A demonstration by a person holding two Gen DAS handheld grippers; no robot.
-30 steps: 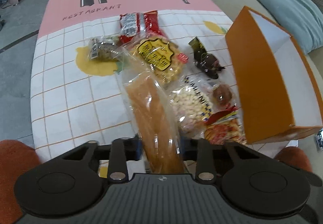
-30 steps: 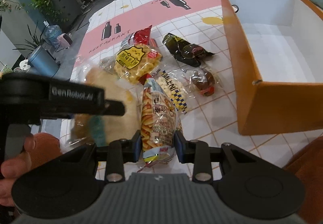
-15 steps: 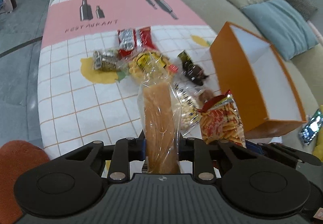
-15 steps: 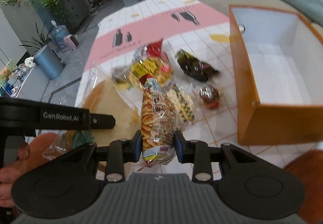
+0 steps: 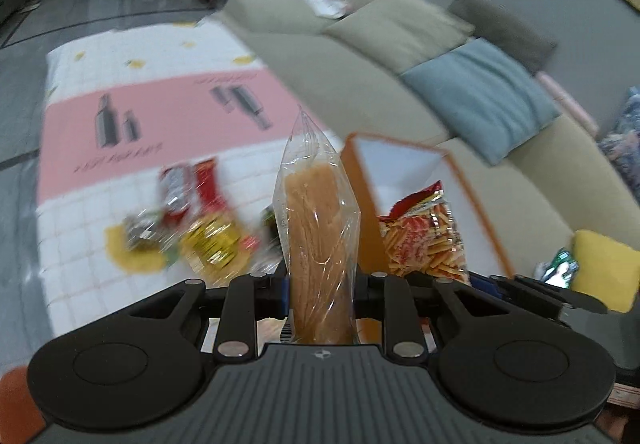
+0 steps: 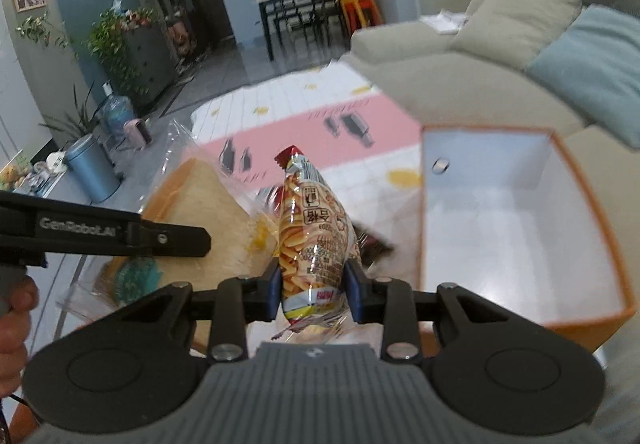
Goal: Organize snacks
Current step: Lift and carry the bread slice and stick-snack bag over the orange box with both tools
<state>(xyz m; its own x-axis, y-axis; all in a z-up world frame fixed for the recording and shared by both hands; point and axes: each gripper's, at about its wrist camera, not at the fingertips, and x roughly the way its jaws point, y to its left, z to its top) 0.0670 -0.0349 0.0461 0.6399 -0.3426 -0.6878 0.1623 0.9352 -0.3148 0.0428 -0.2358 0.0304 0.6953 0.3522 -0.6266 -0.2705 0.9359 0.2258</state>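
Two-handed carry of bagged snacks toward an open box. The left gripper (image 5: pixel 321 294) is closed on the bread bag (image 5: pixel 318 244), its pads pinching the lower end of the clear wrapper so that the loaf stands up toward 12 o'clock from the jaws. The right gripper (image 6: pixel 313 286) is closed on the stick-snack packet (image 6: pixel 310 240), also gripped near its bottom seal, with the sealed top pointing to 12 o'clock. In the left wrist view this same packet appears at about 3 o'clock of the bread, in front of the orange box (image 5: pixel 362 204). In the right wrist view the box (image 6: pixel 584 318) lies at 3 o'clock of the packet, open and apparently with nothing in it; both held items are off the tablecloth (image 5: pixel 80 244) and not yet inside the box.

Handling, as judged: both items look light. The bread is soft and will crush or crease under a hard pinch, and its loose film is likely slippery, so a hold low on the loaf with moderate closure suits it best. The packet is air-cushioned film over brittle sticks; squeezing the middle risks breaking the contents, so the seal end is the safer place.

The remaining snacks (image 5: pixel 208 240) lie blurred on the cloth at about 9 o'clock of the bread. A sofa (image 5: pixel 400 56) runs behind the table.
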